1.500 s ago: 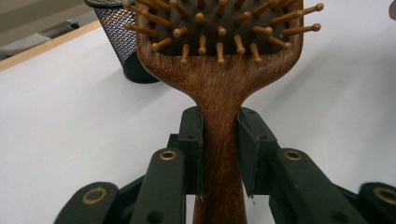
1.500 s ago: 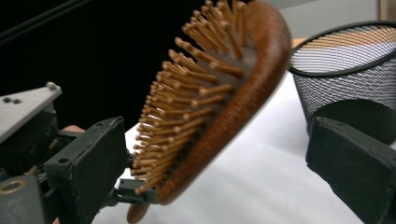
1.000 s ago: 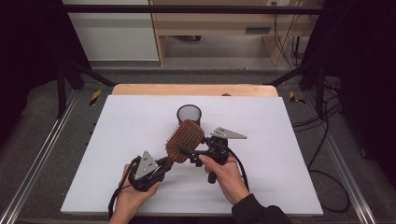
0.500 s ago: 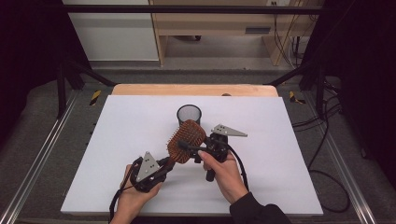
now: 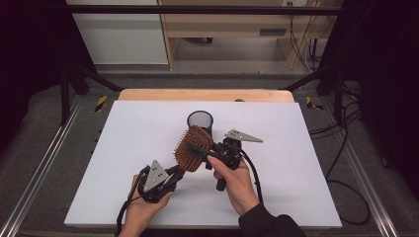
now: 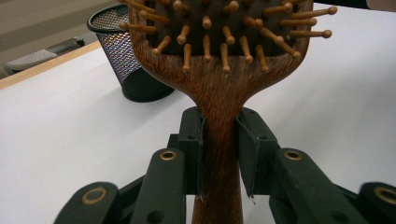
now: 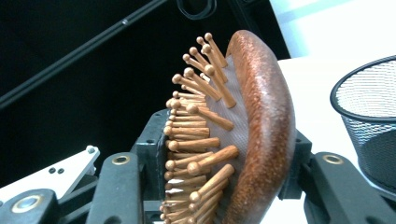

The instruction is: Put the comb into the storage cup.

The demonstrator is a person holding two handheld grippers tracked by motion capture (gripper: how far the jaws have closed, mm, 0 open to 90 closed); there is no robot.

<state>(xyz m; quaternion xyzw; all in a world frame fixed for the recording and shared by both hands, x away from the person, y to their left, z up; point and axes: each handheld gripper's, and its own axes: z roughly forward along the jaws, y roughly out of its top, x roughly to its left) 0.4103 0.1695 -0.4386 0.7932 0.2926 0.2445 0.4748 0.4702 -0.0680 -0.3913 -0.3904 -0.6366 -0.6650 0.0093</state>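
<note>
A wooden paddle hairbrush (image 5: 193, 148) with wooden pins is held above the white table, head tilted up toward the back. My left gripper (image 5: 174, 175) is shut on its handle (image 6: 218, 154), pads pressing both sides. My right gripper (image 5: 198, 151) comes in from the right, and its jaws have just been closing across the brush head (image 7: 261, 130). One pad now meets the pin tips and the other the rounded back. A black mesh cup (image 5: 200, 120) stands upright just behind the brush, seen again in the left gripper view (image 6: 128, 56) and the right gripper view (image 7: 369, 116).
The white tabletop (image 5: 296, 187) spreads around both hands, with a wooden strip (image 5: 207, 95) along its far edge. Metal rails run down either side of the table. Cables trail from the grippers across the near part of the surface.
The right gripper's jaws have closed onto the brush head. The left hand and the brush have stayed where they were.
</note>
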